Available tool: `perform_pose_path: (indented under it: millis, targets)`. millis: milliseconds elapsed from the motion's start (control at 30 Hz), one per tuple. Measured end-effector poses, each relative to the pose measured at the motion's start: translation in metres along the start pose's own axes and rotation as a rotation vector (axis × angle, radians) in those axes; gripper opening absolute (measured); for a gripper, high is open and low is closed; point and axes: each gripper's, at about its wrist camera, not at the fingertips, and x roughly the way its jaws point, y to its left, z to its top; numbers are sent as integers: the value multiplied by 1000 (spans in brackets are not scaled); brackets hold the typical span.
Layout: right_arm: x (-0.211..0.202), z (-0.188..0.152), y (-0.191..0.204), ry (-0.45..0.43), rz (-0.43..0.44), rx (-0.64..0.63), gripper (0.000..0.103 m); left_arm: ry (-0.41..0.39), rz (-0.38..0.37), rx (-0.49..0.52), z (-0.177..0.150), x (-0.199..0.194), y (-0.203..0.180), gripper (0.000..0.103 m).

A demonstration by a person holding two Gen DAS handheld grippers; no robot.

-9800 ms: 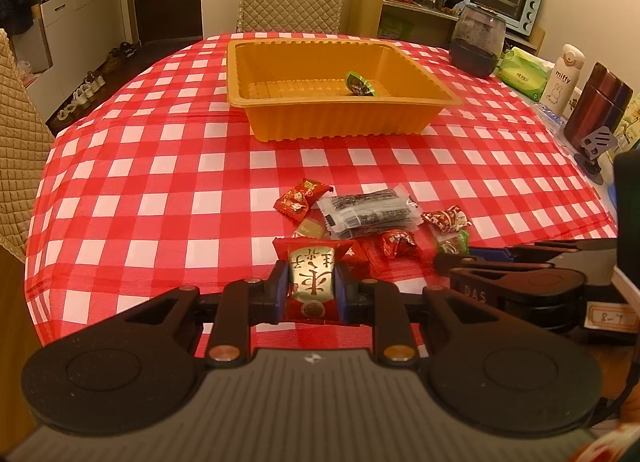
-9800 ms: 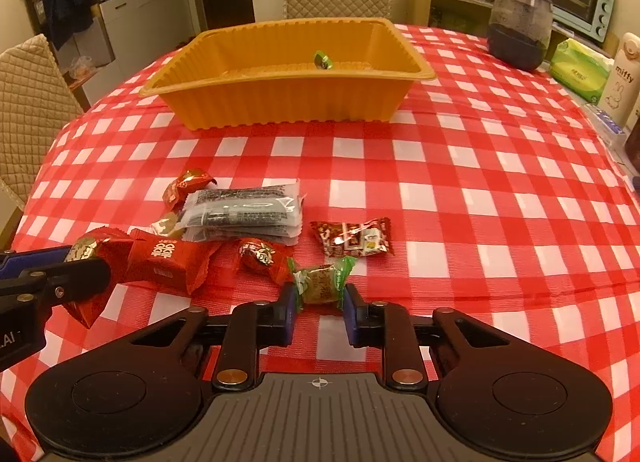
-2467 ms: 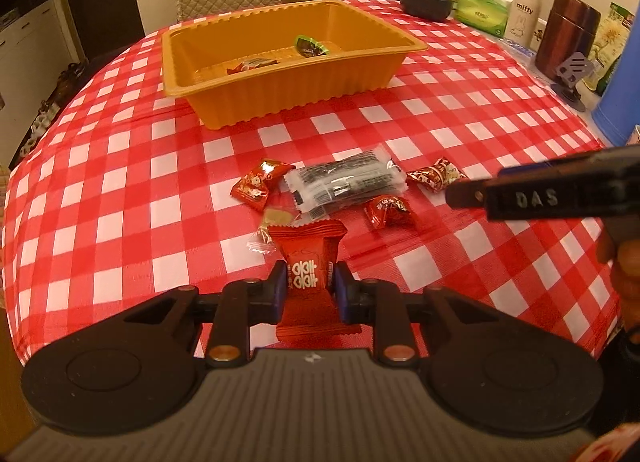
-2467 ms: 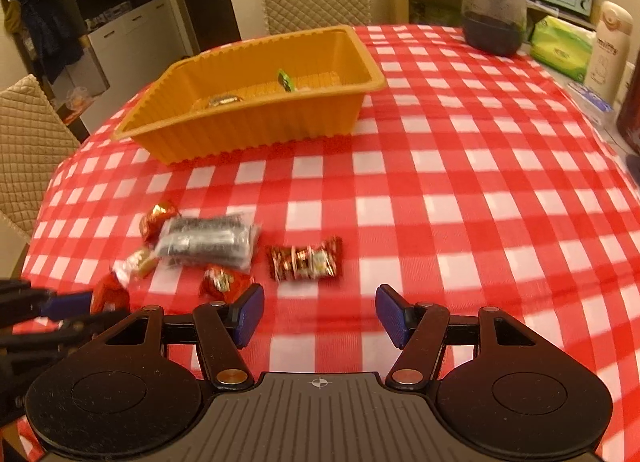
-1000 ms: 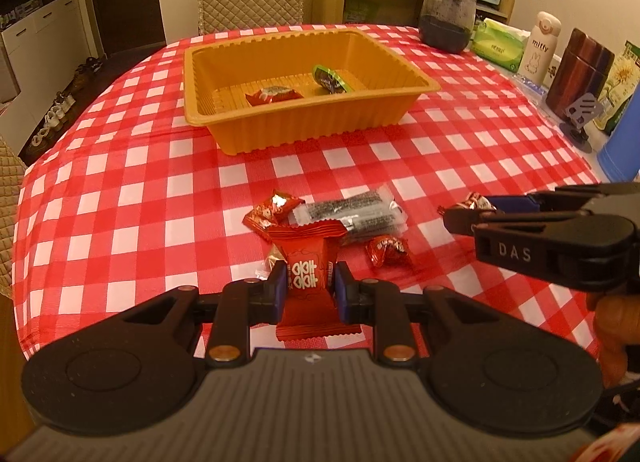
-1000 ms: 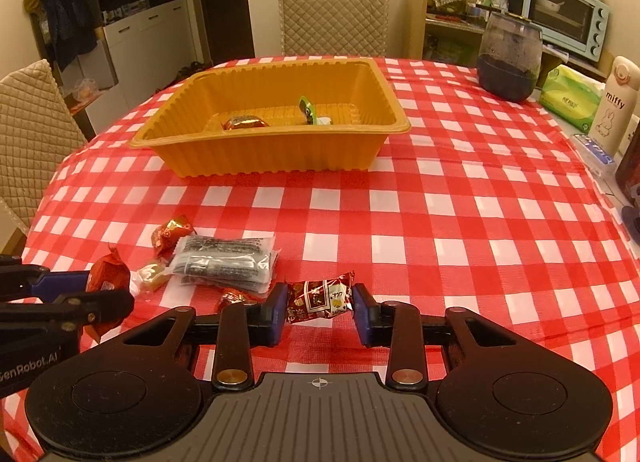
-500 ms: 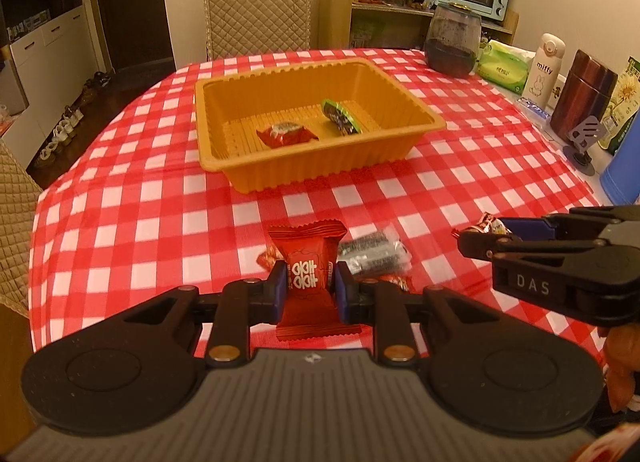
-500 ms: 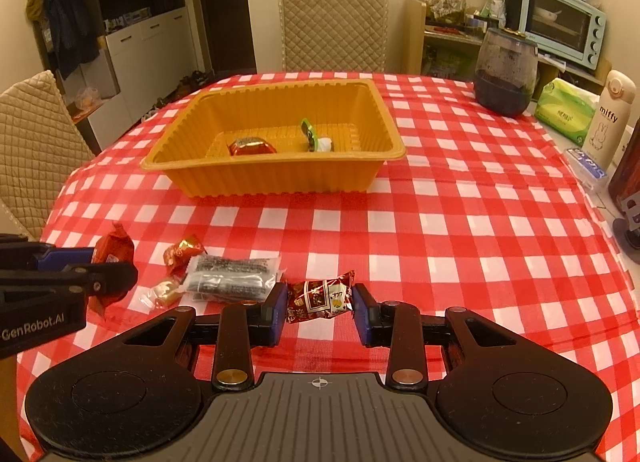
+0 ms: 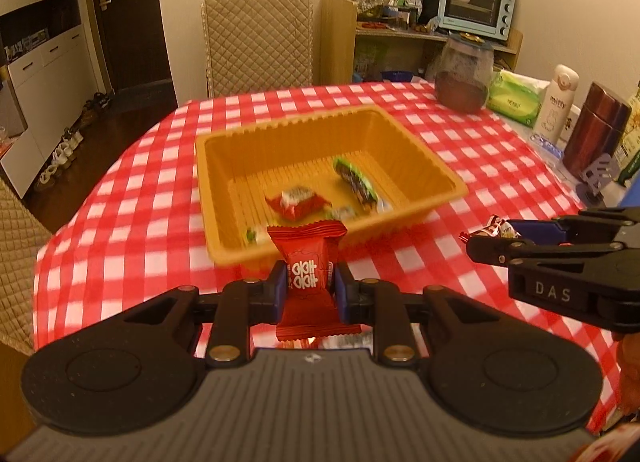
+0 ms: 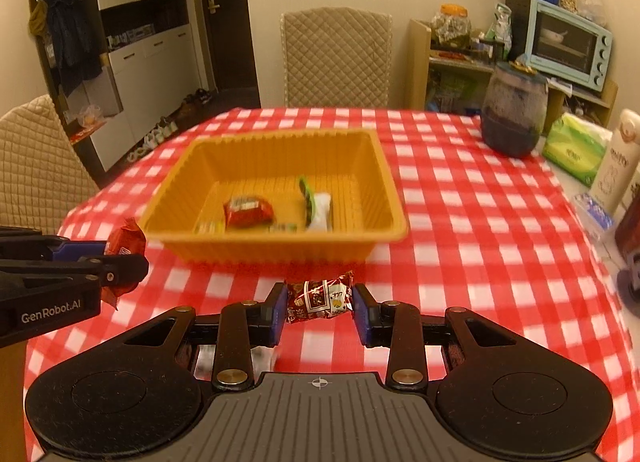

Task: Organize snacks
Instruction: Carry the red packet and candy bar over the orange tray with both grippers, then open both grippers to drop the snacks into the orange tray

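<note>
Red-and-white checked cloth (image 9: 120, 229) covers the tabletop. An orange tray (image 9: 424, 157) stands on it, ahead of both grippers. Inside the tray lie a red-wrapped snack (image 10: 248, 213), a green-wrapped snack (image 9: 356, 181) and a white packet (image 10: 322, 210); smaller pieces near the front wall are blurred.

Left gripper (image 9: 310, 286): jaws nearly closed, clamped on a red snack packet (image 9: 306, 266) held upright above the tabletop, short of the tray.

Right gripper (image 10: 320, 306): jaws partly closed, gripping a dark red candy (image 10: 320, 298) by its two ends, held crosswise, also short of the tray.
</note>
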Motion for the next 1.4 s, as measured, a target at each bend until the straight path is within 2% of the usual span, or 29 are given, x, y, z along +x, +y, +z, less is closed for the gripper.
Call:
perform_pose_path:
  millis: [333, 667, 1067, 1133, 1167, 1400]
  targets:
    - [33, 55, -4, -15, 16, -9, 35, -20, -6, 5, 46, 32, 12, 22]
    - [75, 83, -3, 15, 37, 7, 35, 2, 7, -14, 65, 67, 28, 22]
    - [104, 85, -14, 53, 38, 47, 35, 28, 6, 0, 65, 97, 31, 23]
    - [107, 84, -15, 58, 38, 52, 35, 25, 13, 7, 64, 100, 32, 31]
    - [107, 83, -16, 60, 37, 54, 35, 22, 19, 8, 63, 100, 32, 39]
    - [109, 80, -19, 67, 39, 73, 35, 5, 26, -3, 56, 85, 40, 40]
